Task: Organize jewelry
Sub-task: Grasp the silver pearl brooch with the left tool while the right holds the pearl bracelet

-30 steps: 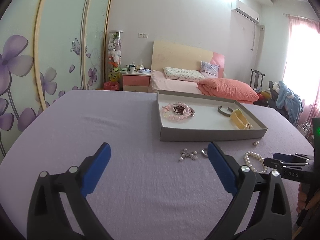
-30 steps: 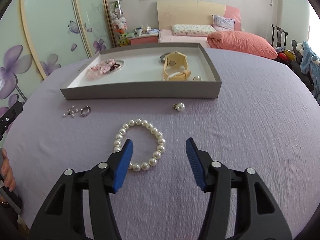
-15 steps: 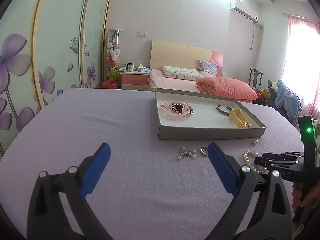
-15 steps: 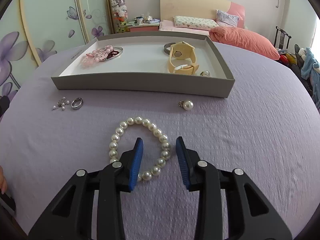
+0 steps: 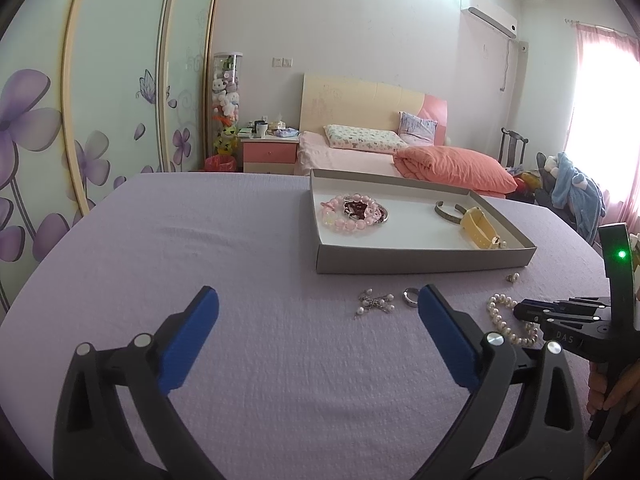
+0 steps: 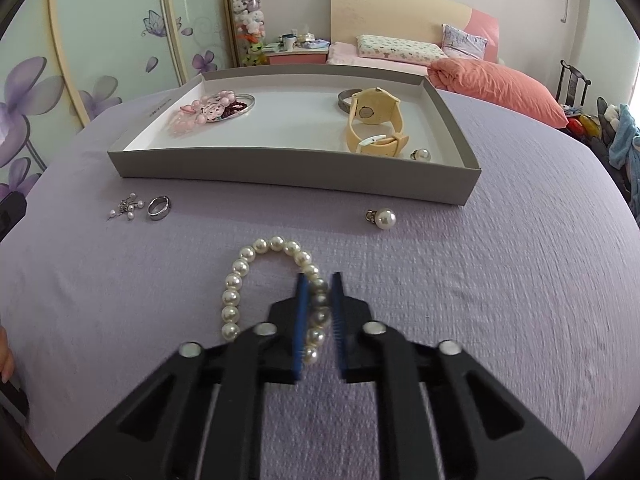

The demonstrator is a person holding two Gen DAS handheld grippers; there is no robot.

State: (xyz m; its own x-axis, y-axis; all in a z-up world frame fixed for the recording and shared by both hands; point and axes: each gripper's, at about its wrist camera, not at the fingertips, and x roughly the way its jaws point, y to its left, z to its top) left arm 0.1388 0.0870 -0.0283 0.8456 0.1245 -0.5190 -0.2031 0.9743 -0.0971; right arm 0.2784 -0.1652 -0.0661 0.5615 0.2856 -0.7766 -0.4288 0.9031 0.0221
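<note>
Purple tablecloth supports grey tray containing pink bracelet, watch, bangle, pearl earring. Right gripper, in front of the tray, is clamped on pearl bracelet. Left gripper is wide open, holding nothing.

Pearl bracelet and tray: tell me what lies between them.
In the right wrist view, only bare purple cloth lies between the pearl bracelet and the tray; the pearl earring sits off to the right.

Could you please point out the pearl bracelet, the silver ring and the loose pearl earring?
pearl bracelet [image 6: 240,268], right wrist view, on a bead of its left arc.
silver ring [image 6: 158,208], right wrist view, on its band.
loose pearl earring [image 6: 385,219], right wrist view, on the pearl.
</note>
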